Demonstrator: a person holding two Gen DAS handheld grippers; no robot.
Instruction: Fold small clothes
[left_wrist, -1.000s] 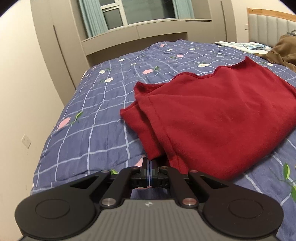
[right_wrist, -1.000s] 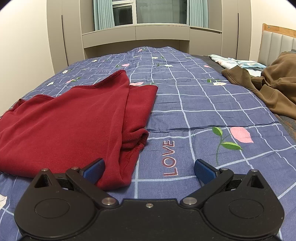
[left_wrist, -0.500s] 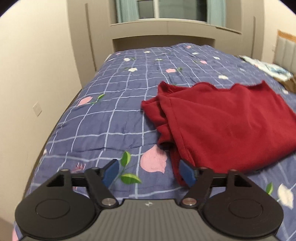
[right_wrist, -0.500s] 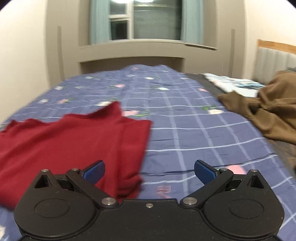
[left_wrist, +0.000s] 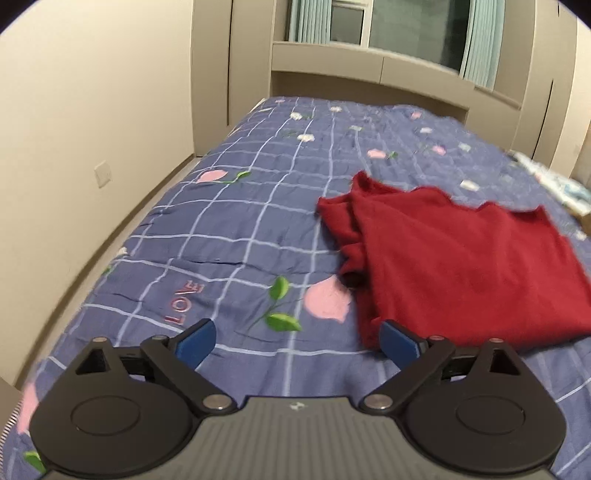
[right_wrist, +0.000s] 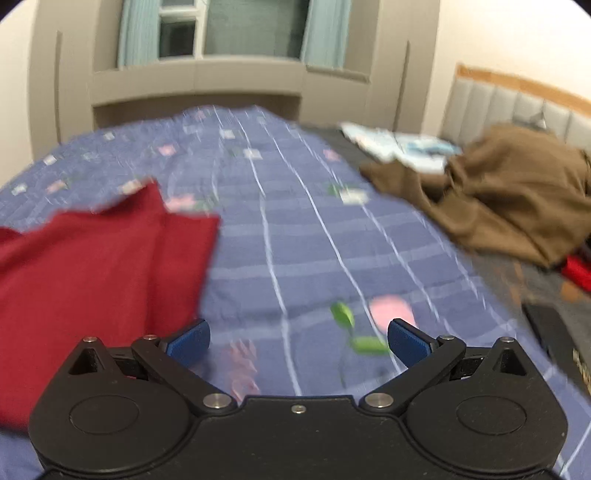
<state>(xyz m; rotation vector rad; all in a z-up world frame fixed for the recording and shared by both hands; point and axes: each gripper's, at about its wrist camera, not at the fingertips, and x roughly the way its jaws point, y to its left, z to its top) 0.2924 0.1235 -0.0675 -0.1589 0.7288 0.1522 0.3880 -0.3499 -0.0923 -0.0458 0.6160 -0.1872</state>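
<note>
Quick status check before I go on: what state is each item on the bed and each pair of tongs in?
Red garment: folded, lying flat on the quilt, held by nothing.
Brown garment: unfolded, crumpled in a heap.
Light patterned cloth: lying beyond the brown heap, too blurred to judge.
Left tongs: jaws just opened wide, nothing between them.
Right tongs: open, empty.

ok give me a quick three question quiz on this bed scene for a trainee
1. True or false: the left gripper is clamped on the red garment.
2. Which lies nearest the headboard? A red garment B brown garment C pale printed cloth
3. Fill in: both grippers' jaws stand ____.

Key: 1 false, the left jaws have just been opening and hold nothing. 2 B. 3 open, the right gripper too.
</note>
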